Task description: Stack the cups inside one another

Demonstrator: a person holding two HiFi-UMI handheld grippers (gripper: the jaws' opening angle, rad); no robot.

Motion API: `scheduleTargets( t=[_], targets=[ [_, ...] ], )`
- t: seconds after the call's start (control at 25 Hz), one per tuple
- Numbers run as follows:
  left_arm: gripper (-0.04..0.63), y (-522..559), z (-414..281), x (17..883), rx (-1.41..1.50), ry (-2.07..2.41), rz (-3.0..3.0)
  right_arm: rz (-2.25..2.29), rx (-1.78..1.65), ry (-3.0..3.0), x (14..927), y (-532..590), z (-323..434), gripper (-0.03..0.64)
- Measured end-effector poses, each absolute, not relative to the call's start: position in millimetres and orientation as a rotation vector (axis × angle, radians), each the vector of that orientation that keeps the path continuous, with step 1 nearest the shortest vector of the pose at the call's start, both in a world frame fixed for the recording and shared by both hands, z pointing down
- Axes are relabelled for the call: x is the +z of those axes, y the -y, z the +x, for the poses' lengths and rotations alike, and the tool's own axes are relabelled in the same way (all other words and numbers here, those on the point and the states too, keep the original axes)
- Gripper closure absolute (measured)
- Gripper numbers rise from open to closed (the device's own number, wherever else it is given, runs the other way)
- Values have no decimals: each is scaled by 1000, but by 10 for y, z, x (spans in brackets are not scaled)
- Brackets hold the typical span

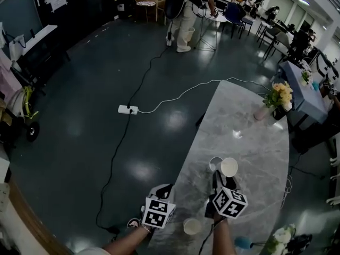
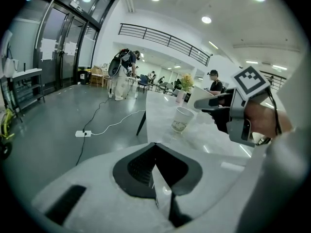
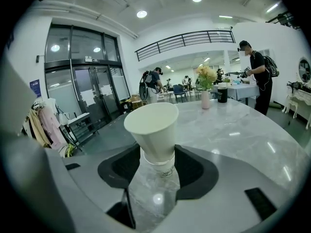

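My right gripper [image 1: 226, 178] [image 3: 158, 149] is shut on a white paper cup [image 1: 229, 167] [image 3: 151, 130], held mouth up above the marble table [image 1: 255, 158]. Under that cup a second rim and a printed wall show between the jaws; I cannot tell whether it is a nested cup. A printed cup [image 1: 215, 163] [image 2: 183, 119] stands on the table just left of the held one. Another cup [image 1: 192, 226] stands near the front edge, between my two hands. My left gripper [image 1: 164, 187] [image 2: 154, 147] hovers at the table's left edge, shut and holding nothing.
A pink vase with flowers [image 1: 261, 112] [image 3: 206, 89] stands at the table's far end. A power strip [image 1: 127, 109] and its cable lie on the floor to the left. More flowers [image 1: 281, 238] sit at the near right. People [image 1: 186, 15] stand far back.
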State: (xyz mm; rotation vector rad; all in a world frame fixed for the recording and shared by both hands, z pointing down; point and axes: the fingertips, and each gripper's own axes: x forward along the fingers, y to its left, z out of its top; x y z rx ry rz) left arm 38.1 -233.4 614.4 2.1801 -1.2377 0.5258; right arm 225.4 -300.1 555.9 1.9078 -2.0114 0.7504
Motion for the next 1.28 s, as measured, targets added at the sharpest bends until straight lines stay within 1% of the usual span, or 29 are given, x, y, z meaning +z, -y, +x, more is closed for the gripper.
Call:
scheduleTargets(
  t=[0.68, 1.28],
  targets=[
    [597, 2314, 275, 6348, 550, 1277, 2127, 1857, 748, 2028, 5759, 3121, 2223, 414],
    [597, 2286, 276, 6358, 564, 1278, 2119, 1845, 738, 2034, 5800, 3168, 2200, 414]
  ],
)
